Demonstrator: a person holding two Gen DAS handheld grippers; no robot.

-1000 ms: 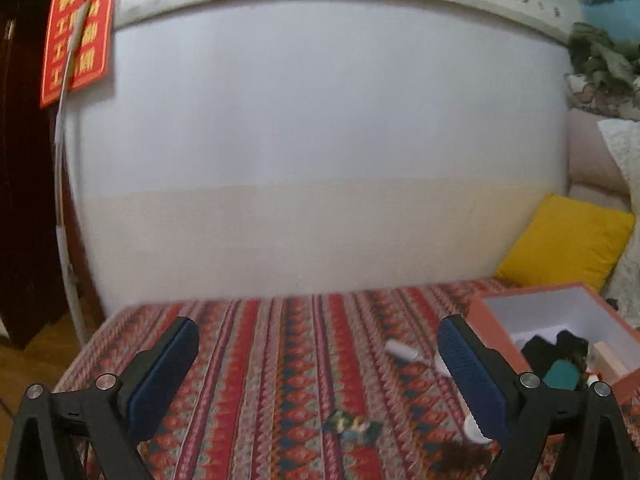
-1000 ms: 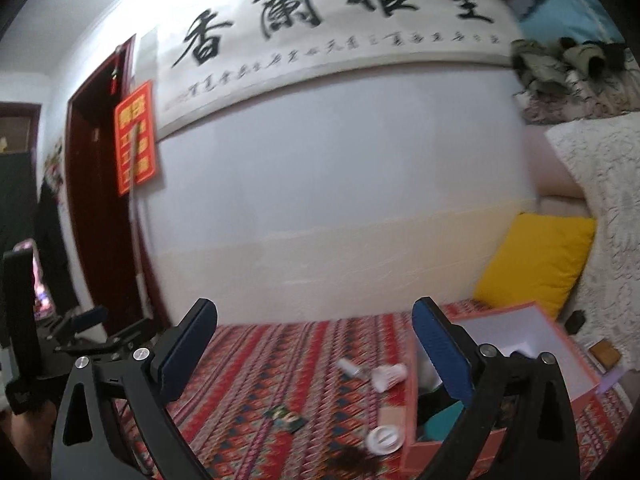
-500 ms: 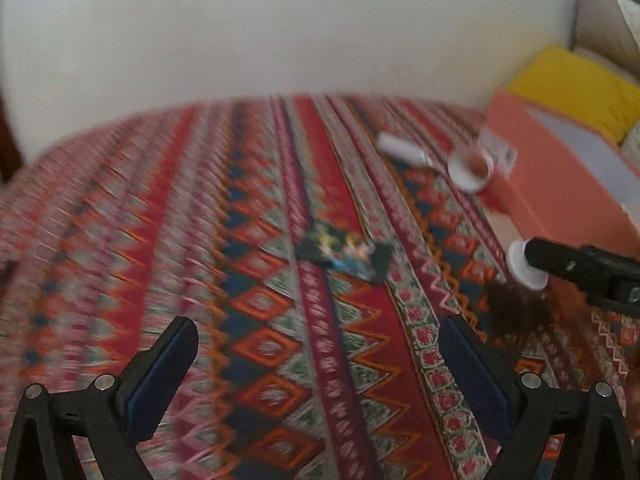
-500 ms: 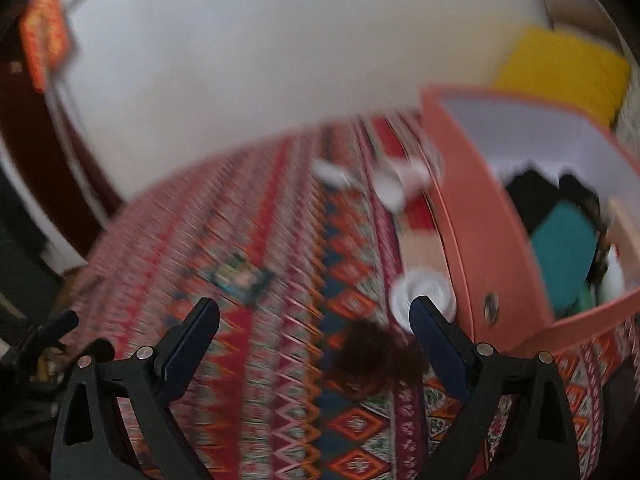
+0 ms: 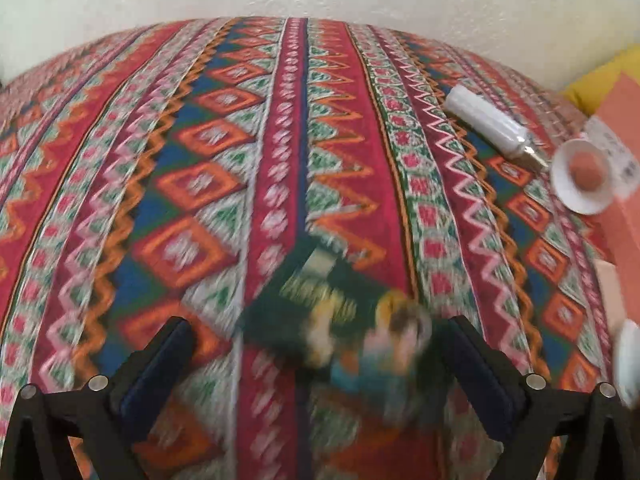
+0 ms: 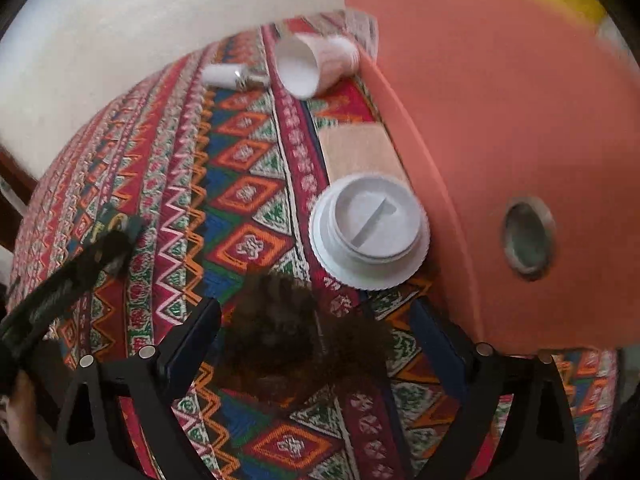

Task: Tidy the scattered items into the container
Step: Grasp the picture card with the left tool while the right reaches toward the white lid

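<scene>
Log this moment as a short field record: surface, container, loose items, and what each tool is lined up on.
surface: patterned striped cloth
container: orange box, at the right; contents not visible
left tool: open, straddling a blurred dark printed packet
right tool: open, around a dark brown fuzzy clump, not yet closed
loose items: white round lid beside the box; tipped paper cup; white tube; flat tan piece against the box
</scene>
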